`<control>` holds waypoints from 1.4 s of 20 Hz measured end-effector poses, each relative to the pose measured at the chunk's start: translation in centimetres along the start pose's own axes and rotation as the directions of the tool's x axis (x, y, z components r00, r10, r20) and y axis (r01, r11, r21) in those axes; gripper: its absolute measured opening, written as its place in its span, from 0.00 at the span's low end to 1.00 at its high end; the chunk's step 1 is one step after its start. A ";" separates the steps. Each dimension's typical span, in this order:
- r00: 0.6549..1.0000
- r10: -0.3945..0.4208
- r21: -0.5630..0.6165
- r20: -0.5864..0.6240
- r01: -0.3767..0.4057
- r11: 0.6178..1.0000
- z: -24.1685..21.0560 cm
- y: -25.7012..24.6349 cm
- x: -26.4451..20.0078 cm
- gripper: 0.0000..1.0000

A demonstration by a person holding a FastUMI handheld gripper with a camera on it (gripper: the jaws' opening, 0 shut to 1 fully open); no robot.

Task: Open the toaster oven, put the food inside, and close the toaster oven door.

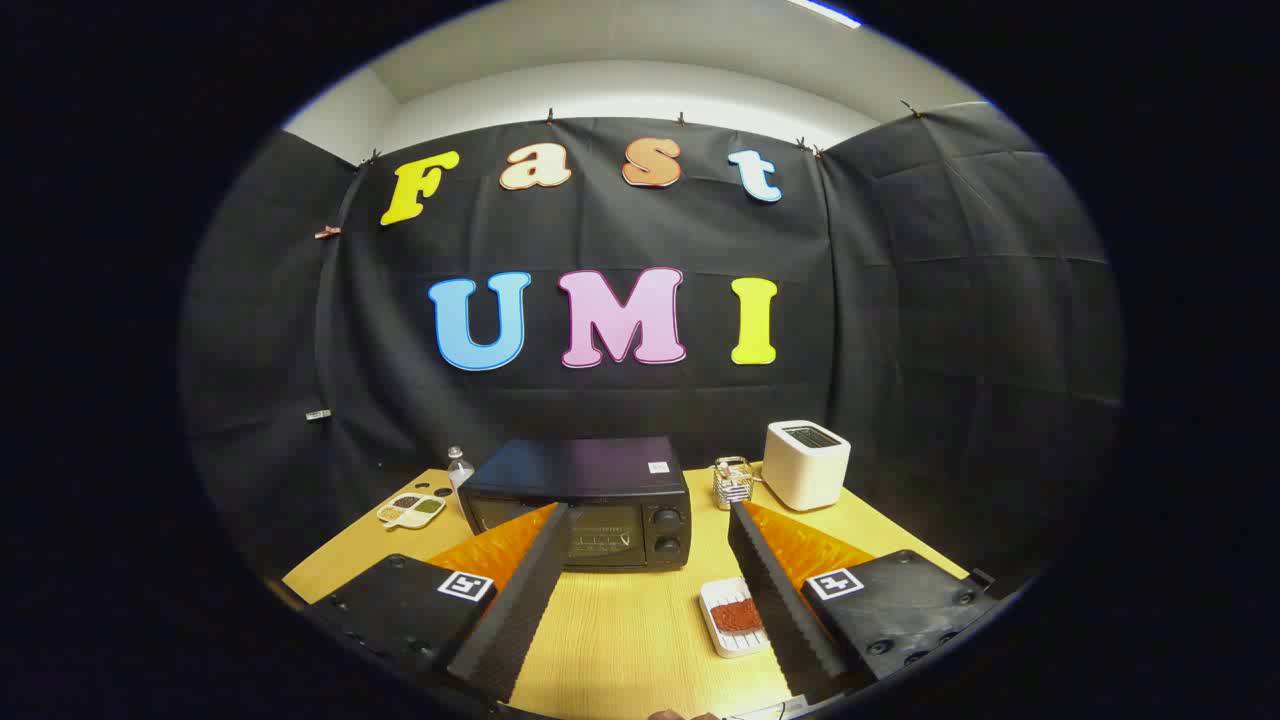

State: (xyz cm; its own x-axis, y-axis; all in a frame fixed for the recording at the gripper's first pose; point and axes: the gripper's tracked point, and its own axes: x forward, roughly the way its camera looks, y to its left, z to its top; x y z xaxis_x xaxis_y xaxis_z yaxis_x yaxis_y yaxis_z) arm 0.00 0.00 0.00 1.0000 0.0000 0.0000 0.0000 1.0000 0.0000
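A black toaster oven (pixel 583 500) stands on the yellow wooden table (pixel 630 620), its glass door shut and two knobs on its right side. A small white tray with reddish-brown food (pixel 733 615) lies on the table in front of the oven's right side, close to the inner edge of my right finger. My gripper (pixel 650 520) is open, held above the table and apart from both; the fingertips (pixel 556 520) reach visually to the oven's front. Nothing is between the fingers.
A white pop-up toaster (pixel 806 463) stands at the back right, with a small wire rack (pixel 732 482) beside it. At the back left lie a white divided dish of seeds (pixel 411 510) and a small clear bottle (pixel 459 468). Black cloth walls surround the table.
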 end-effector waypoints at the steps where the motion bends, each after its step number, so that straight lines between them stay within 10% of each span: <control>1: 1.000 -0.001 -0.002 -0.004 0.001 1.000 -0.1 0.1 0.2 0.97; 17: 0.998 0.027 -0.042 -0.057 -0.030 0.999 -1.7 2.2 3.0 0.97; 28: 0.998 0.045 -0.004 -0.047 -0.045 0.999 -1.5 8.2 12.9 0.97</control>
State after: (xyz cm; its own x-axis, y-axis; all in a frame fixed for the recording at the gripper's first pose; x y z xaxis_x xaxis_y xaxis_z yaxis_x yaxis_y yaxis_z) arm 12.91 8.21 -1.47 0.9979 0.0448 -0.0466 -0.0450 0.9990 -0.0038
